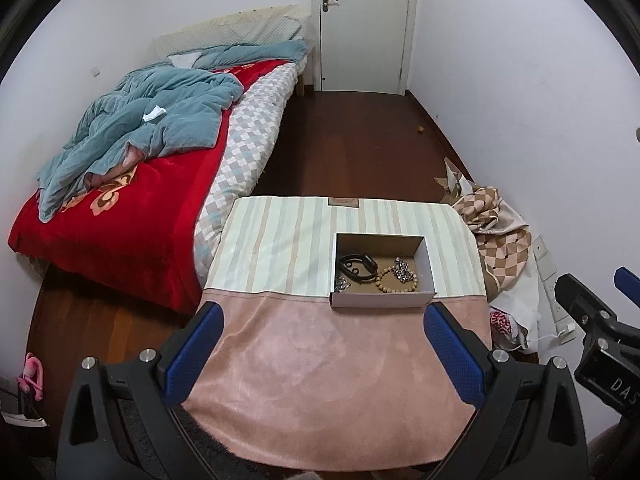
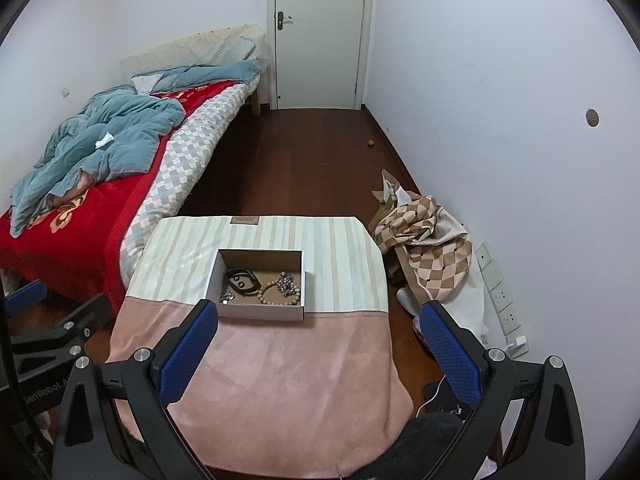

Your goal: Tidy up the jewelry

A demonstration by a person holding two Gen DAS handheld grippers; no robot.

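A shallow cardboard box (image 1: 382,298) (image 2: 260,312) sits on a small table covered with a pink and striped cloth (image 1: 328,380) (image 2: 280,368). Inside lie a black band (image 1: 359,266) (image 2: 241,278), a wooden bead bracelet (image 1: 396,280) (image 2: 278,294), a silver chain (image 1: 403,270) (image 2: 286,282) and a small silver piece (image 1: 342,283) (image 2: 227,295). My left gripper (image 1: 324,316) is open and empty, above the pink cloth in front of the box. My right gripper (image 2: 318,314) is open and empty, near the box's right front corner.
A bed (image 1: 120,200) (image 2: 80,208) with a red blanket and blue quilt stands left of the table. A checked bag (image 1: 500,232) (image 2: 428,248) lies on the floor at right, by wall sockets (image 2: 500,292). A white door (image 1: 364,24) is at the back.
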